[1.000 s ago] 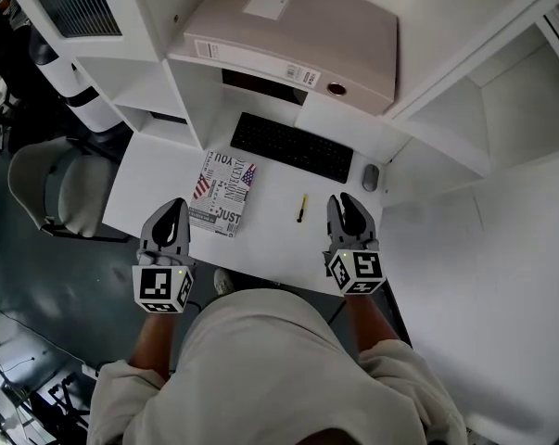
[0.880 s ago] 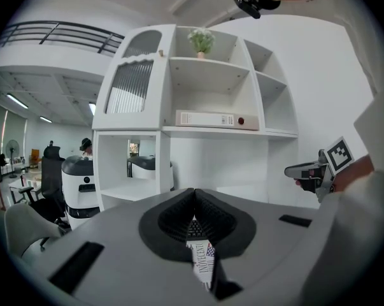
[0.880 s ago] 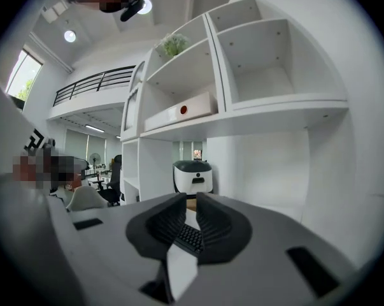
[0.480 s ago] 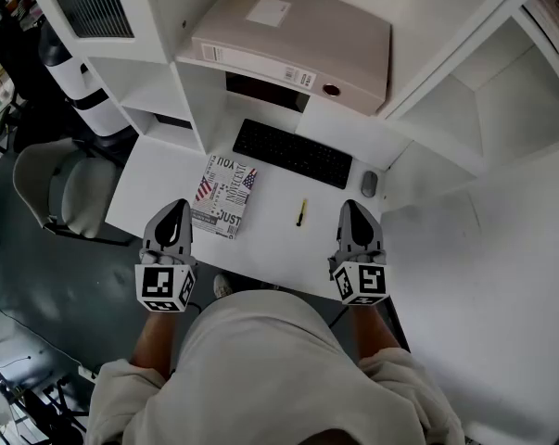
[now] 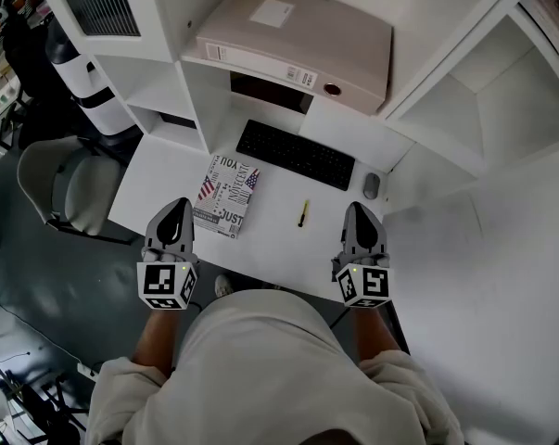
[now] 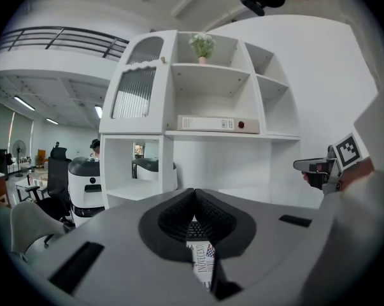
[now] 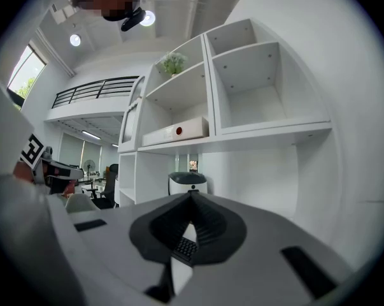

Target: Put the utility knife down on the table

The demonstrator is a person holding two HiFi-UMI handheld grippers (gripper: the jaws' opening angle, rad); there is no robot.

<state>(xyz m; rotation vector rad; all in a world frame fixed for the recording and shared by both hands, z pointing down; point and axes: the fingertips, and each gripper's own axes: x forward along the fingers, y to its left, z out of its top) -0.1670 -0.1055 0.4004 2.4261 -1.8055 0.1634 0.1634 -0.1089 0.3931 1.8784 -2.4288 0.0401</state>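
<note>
Slim yellow-black utility knife (image 5: 301, 212) on white tabletop (image 5: 270, 244); left hand-held gripper (image 5: 176, 205), right hand-held gripper (image 5: 358, 208) both closed, empty.

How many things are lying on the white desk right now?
4: book at left, knife mid-desk, keyboard behind them, mouse at right. Others may be hidden from this angle.

The right gripper (image 5: 360, 209), jaws spread a second ago, now shows them closed together on nothing. It has drifted slightly toward the frame's lower right, a little farther from the utility knife (image 5: 302, 211) lying on the table (image 5: 270, 241).
</note>
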